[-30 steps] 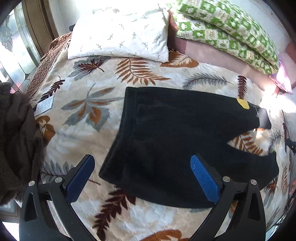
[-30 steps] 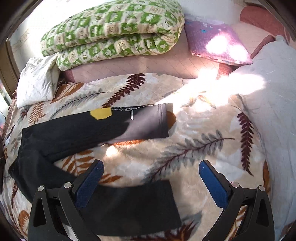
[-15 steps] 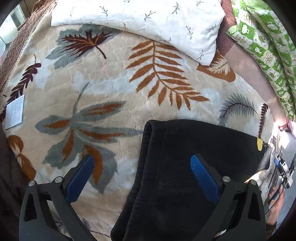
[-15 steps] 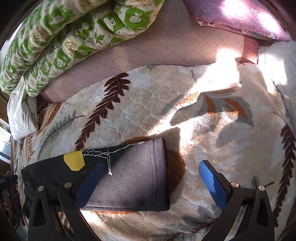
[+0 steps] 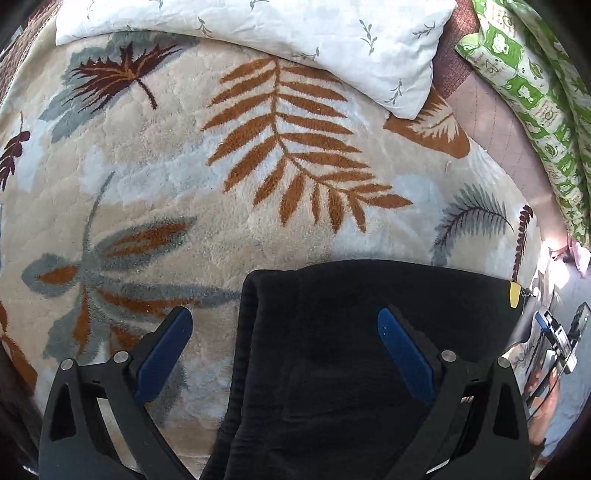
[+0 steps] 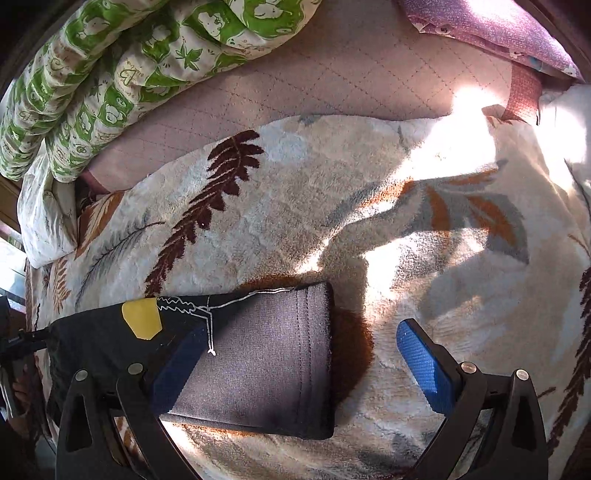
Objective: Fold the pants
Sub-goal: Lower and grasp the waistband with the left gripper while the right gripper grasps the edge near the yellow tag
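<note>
- Left wrist view: the left gripper [image 5: 284, 350] is spread wide, over the waistband corner of the black pants [image 5: 351, 350], which lie flat on the leaf-print blanket [image 5: 207, 206]. To do it well, I think one pad should go under the thick waistband edge and the other on top before closing. Bare blanket lies toward the white pillow [image 5: 258, 33] — good room to move.
- Right wrist view: the right gripper [image 6: 295, 360] is also spread, around the hem of the far pant leg [image 6: 266, 350]; the hem edge lies between the pads. The yellow tag [image 6: 142, 317] sits further up the leg. Sunlit blanket to the right is free.
</note>
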`<state>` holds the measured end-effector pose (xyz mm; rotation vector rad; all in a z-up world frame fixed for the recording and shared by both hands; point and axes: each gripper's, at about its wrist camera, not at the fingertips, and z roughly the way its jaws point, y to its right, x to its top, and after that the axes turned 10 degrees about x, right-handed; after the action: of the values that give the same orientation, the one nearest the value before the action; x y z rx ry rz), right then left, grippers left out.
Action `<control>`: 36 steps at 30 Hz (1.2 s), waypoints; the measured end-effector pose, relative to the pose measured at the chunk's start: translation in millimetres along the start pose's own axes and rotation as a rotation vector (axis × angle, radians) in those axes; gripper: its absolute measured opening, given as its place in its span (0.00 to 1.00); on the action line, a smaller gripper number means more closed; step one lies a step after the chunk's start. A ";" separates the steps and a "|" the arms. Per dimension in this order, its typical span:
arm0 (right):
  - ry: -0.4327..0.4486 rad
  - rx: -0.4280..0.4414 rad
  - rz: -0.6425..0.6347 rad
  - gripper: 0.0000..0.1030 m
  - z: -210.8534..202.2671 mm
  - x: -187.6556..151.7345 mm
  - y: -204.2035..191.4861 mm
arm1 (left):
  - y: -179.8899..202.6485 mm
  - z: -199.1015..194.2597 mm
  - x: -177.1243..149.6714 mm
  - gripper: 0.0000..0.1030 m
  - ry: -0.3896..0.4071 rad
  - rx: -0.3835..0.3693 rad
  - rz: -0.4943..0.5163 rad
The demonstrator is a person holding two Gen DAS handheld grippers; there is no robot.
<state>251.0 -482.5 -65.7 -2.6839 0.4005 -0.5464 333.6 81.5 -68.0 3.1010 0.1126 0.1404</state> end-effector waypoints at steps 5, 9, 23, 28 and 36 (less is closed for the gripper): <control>-0.027 -0.001 -0.026 0.94 10.5 10.3 -5.0 | 15.2 -0.2 3.2 0.98 0.004 0.019 0.050; -0.068 0.010 -0.042 0.70 22.9 12.3 -10.6 | 34.5 1.0 2.5 0.82 0.003 0.020 0.103; -0.025 -0.058 -0.129 0.18 1.0 -4.6 -26.9 | 30.6 -33.5 4.9 0.23 0.081 0.123 0.081; 0.031 -0.099 -0.186 0.17 -28.3 -11.5 -39.9 | 40.8 -73.3 -19.7 0.23 0.181 0.175 0.093; 0.143 -0.111 -0.290 0.16 -83.0 -33.0 -73.3 | 31.3 -103.3 -47.9 0.23 0.303 0.185 0.078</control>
<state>201.3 -430.7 24.8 -2.8380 0.0791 -0.8249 278.8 50.1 31.8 3.2429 0.0122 0.6374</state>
